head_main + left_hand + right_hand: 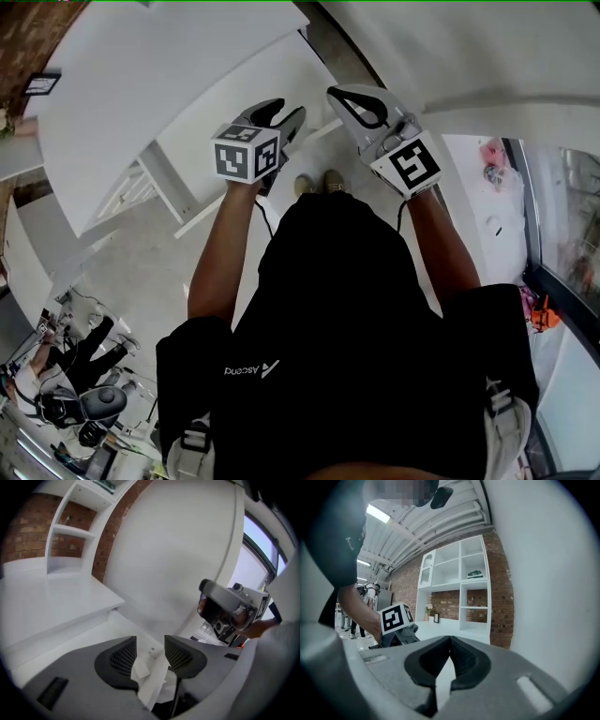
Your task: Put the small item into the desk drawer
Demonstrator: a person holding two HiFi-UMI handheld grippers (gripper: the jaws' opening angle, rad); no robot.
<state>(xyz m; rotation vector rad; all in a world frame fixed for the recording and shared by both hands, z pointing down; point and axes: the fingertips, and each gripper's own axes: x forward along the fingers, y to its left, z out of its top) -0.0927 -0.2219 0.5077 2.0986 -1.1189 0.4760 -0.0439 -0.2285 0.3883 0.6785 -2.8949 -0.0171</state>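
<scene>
The small item, a crumpled scrap of white paper [149, 674], is not lying on any surface: it is pinched in the left gripper [150, 641]. Its jaws press on the scrap from both sides. The scrap's long axis runs back along the jaws toward the camera, and its loose end trails below them.

In the head view the left gripper [281, 111] is held in front of the person's body, just off the near edge of the white desk [169, 75]. The right gripper [337, 94] is beside it, further from that edge. The right gripper [450, 639] has its jaws pressed together at the tips with nothing between them.

From the left gripper, the white desk [51, 606] lies ahead and to the left, and a lower white ledge shows under its front edge. I cannot tell whether that ledge is the drawer, or whether the drawer is open.

The left gripper is the nearer one and already carries the paper, so the coming move probably depends on bringing it forward and left over that ledge. The right gripper looks free to work the drawer.
</scene>
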